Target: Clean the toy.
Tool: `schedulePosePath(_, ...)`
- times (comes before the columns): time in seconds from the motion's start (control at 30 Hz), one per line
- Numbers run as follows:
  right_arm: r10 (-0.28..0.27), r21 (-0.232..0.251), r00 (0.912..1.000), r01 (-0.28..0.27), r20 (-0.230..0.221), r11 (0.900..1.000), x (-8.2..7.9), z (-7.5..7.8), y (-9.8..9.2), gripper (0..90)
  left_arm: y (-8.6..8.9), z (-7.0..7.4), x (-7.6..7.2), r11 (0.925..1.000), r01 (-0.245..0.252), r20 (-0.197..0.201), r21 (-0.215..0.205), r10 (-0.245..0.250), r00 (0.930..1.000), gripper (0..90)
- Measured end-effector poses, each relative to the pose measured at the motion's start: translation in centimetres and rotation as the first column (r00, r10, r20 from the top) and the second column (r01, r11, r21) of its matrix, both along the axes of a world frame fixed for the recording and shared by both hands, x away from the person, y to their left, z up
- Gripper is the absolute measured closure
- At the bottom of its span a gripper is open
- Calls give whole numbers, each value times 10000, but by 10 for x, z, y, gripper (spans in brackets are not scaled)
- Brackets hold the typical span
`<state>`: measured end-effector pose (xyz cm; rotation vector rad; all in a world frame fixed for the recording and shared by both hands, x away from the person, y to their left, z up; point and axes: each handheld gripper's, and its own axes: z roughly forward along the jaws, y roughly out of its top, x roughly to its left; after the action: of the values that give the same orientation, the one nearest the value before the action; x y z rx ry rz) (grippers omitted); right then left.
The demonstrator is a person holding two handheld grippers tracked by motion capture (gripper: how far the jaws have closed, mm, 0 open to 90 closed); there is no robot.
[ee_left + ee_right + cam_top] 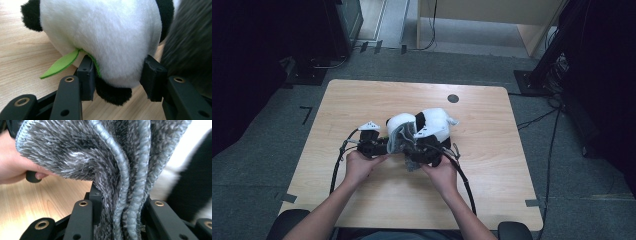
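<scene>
Panda plush (100, 37) lies near the middle of the counter (362, 100), white body, black limbs, a green felt leaf (58, 65) sticking out beneath it. My left gripper (120, 72) is clamped on the plush's lower white part, pads pressing in from both sides. Just beside it, a grey fuzzy cloth (112, 165) hangs bunched against the plush. My right gripper (122, 202) is pinched tight on the cloth's folded ribbed edges. My left hand (15, 167) shows behind the cloth.
</scene>
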<state>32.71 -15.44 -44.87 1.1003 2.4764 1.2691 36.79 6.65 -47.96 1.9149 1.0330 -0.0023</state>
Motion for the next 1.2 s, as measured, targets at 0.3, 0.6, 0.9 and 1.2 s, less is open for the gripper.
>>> schedulePosePath(0.3,-75,-114,9997,72,-231,9999,7,-20,-5,687,0,-1,1,9999,66,44,119,-67,10000,516)
schedulePosePath(0.6,-570,-627,9978,549,-331,9965,4,-23,-25,682,1,-1,2,9999,116,25,113,-116,9999,515)
schedulePosePath(0.9,-1587,-462,9860,1564,-520,9866,0,-20,-66,681,0,0,4,9999,165,-6,2,-165,9999,516)
schedulePosePath(1.2,-2267,-231,9736,2261,-284,9738,-5,-3,-94,680,1,1,5,9998,201,-85,13,-201,9998,517)
